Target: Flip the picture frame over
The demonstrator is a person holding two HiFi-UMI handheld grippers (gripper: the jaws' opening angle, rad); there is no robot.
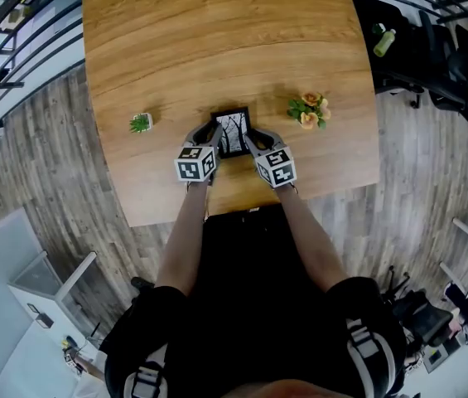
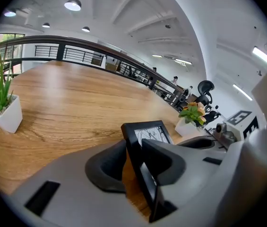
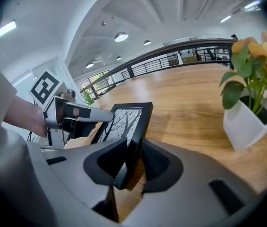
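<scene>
Wooden table (image 1: 217, 40) in the head view carries one picture frame (image 1: 234, 131), one green potted plant (image 1: 141, 123) and one flower pot (image 1: 309, 110). Only the gripper views show the frame tilted up, with the left gripper (image 1: 211, 137) and right gripper (image 1: 253, 142) each clamped on a side edge.

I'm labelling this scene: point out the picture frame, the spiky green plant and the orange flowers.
picture frame (image 1: 234, 130): head view, its printed middle.
spiky green plant (image 1: 141, 123): head view, its leaves.
orange flowers (image 1: 309, 111): head view, the blooms.
</scene>
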